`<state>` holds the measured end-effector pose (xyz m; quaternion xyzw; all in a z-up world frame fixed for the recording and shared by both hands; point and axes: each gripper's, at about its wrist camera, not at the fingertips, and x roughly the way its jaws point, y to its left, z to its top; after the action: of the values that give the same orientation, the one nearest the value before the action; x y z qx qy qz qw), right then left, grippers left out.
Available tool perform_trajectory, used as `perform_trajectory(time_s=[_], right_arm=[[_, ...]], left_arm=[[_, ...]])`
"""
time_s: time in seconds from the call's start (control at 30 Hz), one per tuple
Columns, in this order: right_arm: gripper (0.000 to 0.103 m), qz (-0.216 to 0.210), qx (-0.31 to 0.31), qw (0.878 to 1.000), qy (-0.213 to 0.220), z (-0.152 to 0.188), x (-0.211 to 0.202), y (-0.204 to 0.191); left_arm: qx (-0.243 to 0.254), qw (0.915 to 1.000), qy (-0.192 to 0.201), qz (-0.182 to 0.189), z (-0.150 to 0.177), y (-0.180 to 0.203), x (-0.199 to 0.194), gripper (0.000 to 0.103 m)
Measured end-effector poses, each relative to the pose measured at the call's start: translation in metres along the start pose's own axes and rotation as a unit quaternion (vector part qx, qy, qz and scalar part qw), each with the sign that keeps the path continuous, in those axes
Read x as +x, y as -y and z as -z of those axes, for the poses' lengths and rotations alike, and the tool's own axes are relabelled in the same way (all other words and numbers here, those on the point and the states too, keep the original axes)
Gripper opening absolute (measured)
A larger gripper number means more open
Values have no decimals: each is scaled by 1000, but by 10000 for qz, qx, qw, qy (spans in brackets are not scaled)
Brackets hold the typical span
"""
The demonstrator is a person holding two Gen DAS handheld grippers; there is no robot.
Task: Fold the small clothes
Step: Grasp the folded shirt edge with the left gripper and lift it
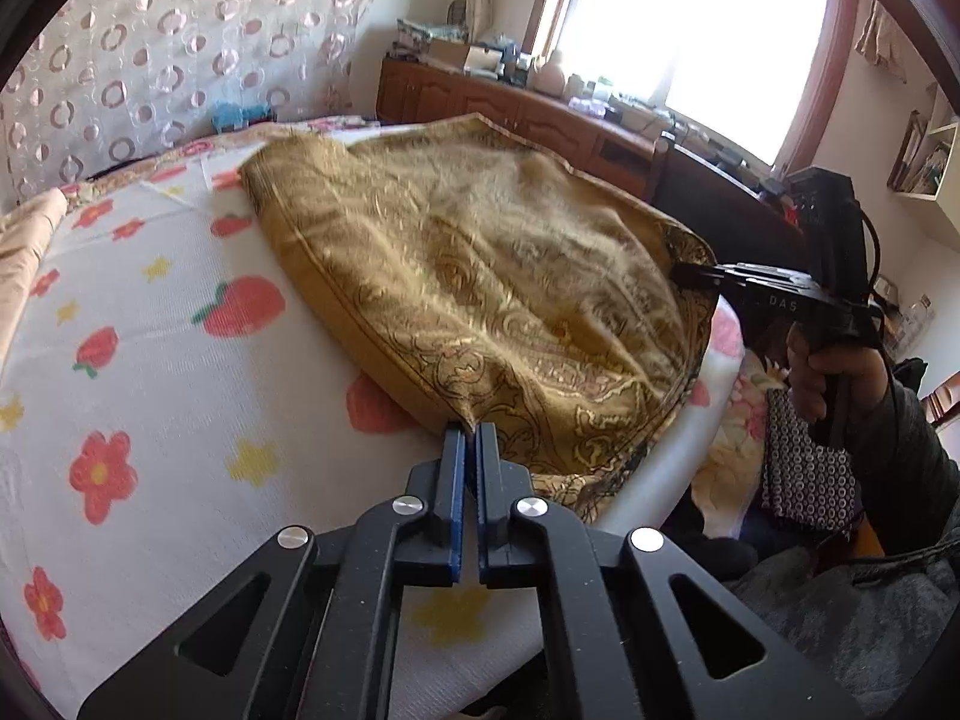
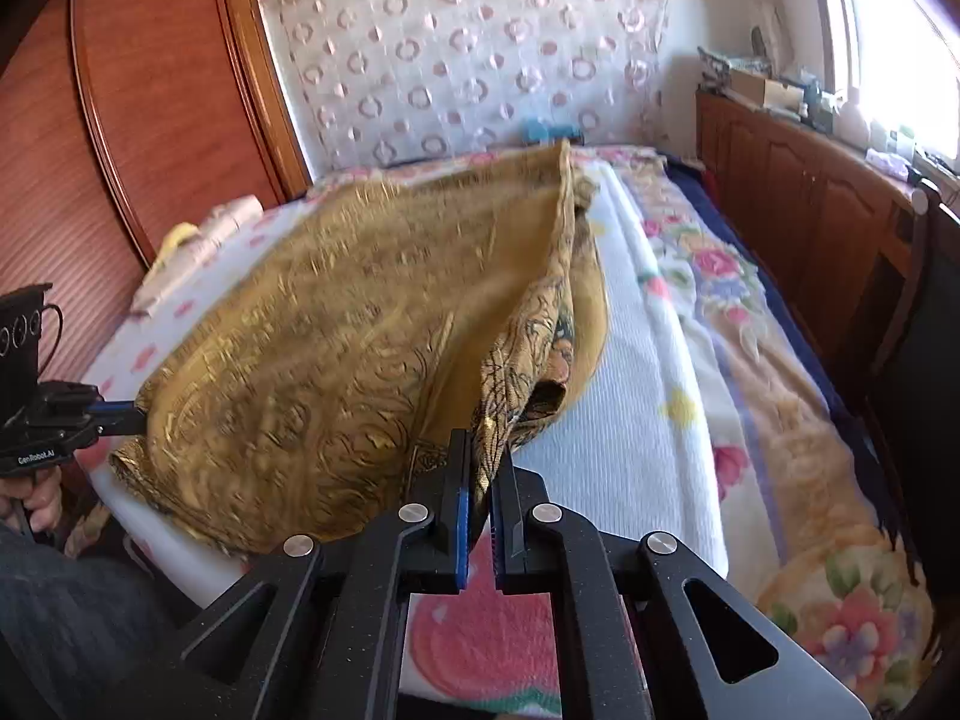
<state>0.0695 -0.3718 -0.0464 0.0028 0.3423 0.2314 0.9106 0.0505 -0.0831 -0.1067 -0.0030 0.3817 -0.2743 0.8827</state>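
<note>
Both clenched on gold cloth (image 1: 480,276) over bed (image 1: 150,330): L gripper (image 1: 471,429) btm-center, R gripper (image 2: 483,456) btm-center.

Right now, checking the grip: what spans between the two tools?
Only the gold cloth, pinched by left tool and right tool; left wrist view.

White strawberry-and-flower bedspread (image 1: 150,330) over the bed. Floral blanket (image 2: 780,372) along its window side. Ring-patterned curtain (image 2: 456,60) behind. Wooden cabinet (image 2: 798,180), cluttered on top, under the bright window (image 1: 690,18). Reddish wooden wardrobe (image 2: 138,96) at the other side.
</note>
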Motion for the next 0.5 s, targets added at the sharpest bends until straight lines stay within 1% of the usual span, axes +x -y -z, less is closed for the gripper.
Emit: perform_trajectory(time_s=[0.13, 0.27, 0.4, 0.5], right_arm=[[4, -109, 57, 9993, 362, -10, -16, -3], [4, -184, 85, 9975, 671, -24, -21, -3], [4, -202, -113, 9960, 859, -43, -13, -6], [4, -281, -106, 9951, 944, -59, 0, -5]], left_arm=[[-58, 9994, 343, 63, -18, 0, -14, 3], [-80, 9975, 695, 72, -45, -6, -26, 3], [-119, 9954, 946, 40, -64, -15, -22, 3], [-341, 9943, 1006, 40, -77, -32, -13, 3]])
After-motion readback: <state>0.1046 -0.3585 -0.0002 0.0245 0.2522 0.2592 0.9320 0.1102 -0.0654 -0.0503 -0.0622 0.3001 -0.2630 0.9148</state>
